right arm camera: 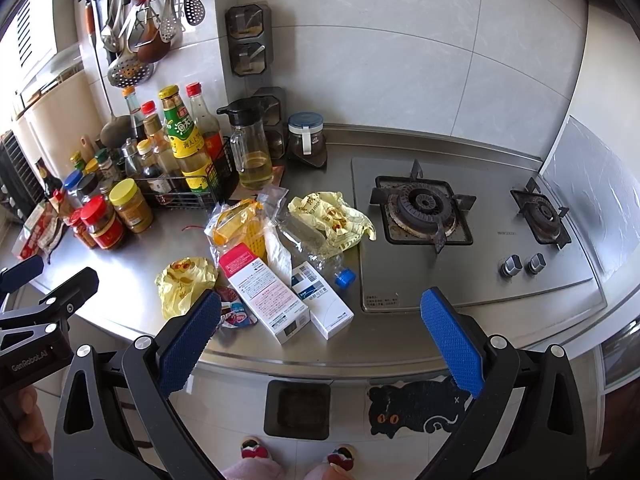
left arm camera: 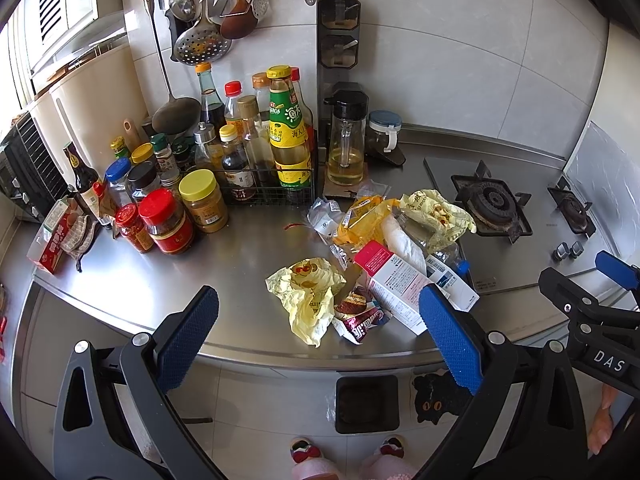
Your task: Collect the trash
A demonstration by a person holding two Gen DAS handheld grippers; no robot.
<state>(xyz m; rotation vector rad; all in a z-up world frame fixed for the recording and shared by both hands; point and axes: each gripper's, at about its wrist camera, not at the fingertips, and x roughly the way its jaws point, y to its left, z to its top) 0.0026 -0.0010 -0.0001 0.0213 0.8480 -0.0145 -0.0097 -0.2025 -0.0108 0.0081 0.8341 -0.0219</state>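
A pile of trash lies on the steel counter (left arm camera: 224,256): a crumpled yellow wrapper (left arm camera: 308,296) (right arm camera: 184,280), a maroon snack packet (left arm camera: 362,318) (right arm camera: 236,314), a pink-and-white carton (left arm camera: 396,284) (right arm camera: 264,292), a white-and-blue box (right arm camera: 322,300), a clear plastic bottle (right arm camera: 316,248) with a blue cap, an orange-yellow bag (left arm camera: 360,220) (right arm camera: 240,226) and a second yellow wrapper (left arm camera: 436,212) (right arm camera: 332,216). My left gripper (left arm camera: 320,336) hovers open over the counter's front edge, nothing between its fingers. My right gripper (right arm camera: 320,336) is open too, just right of the boxes. A black bin (left arm camera: 367,404) (right arm camera: 298,410) stands on the floor below.
Sauce bottles and spice jars (left arm camera: 200,184) crowd the back left, some in a wire rack. An oil jug (left arm camera: 346,140) stands behind the trash. A gas hob (right arm camera: 424,208) fills the right side. Utensils (left arm camera: 204,12) hang on the wall. A person's slippered feet (right arm camera: 296,454) show below.
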